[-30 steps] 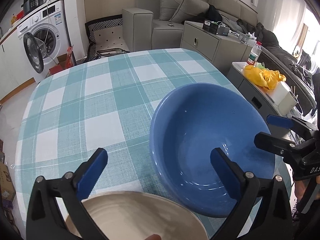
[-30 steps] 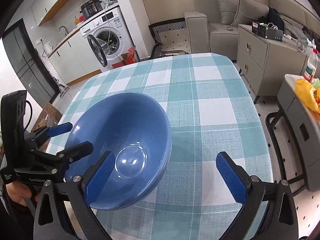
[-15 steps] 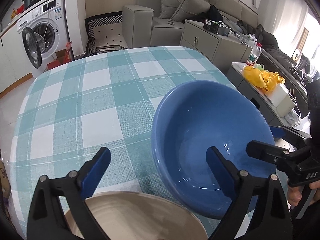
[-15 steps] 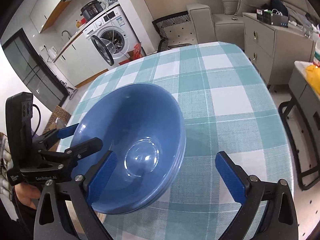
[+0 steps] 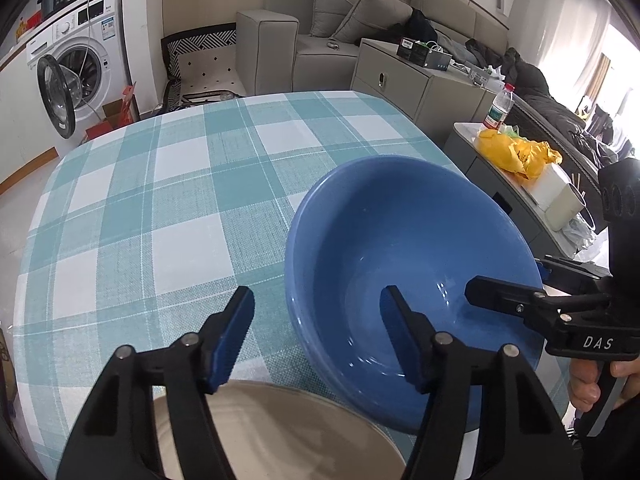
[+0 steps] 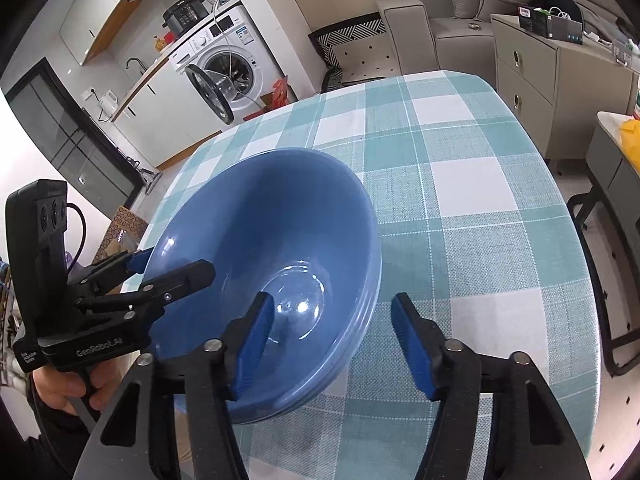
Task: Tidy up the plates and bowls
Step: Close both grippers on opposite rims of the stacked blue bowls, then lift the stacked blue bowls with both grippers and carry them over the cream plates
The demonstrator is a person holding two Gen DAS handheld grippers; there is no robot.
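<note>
So the bowl (image 5: 400,248) sits on my table (image 5: 168,200) toward its near right part, with a plate (image 5: 280,432) just in front of it at the near edge. My left gripper (image 5: 316,332) straddles the bowl's left rim, and my right gripper (image 6: 332,332) straddles its right rim. Washing machine (image 5: 76,76) is back left, sofa (image 5: 328,28) behind the table.

Bright daylight, sharp (fisheye-warped edges).

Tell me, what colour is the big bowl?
Blue. The bowl shows best in the right wrist view.
</note>
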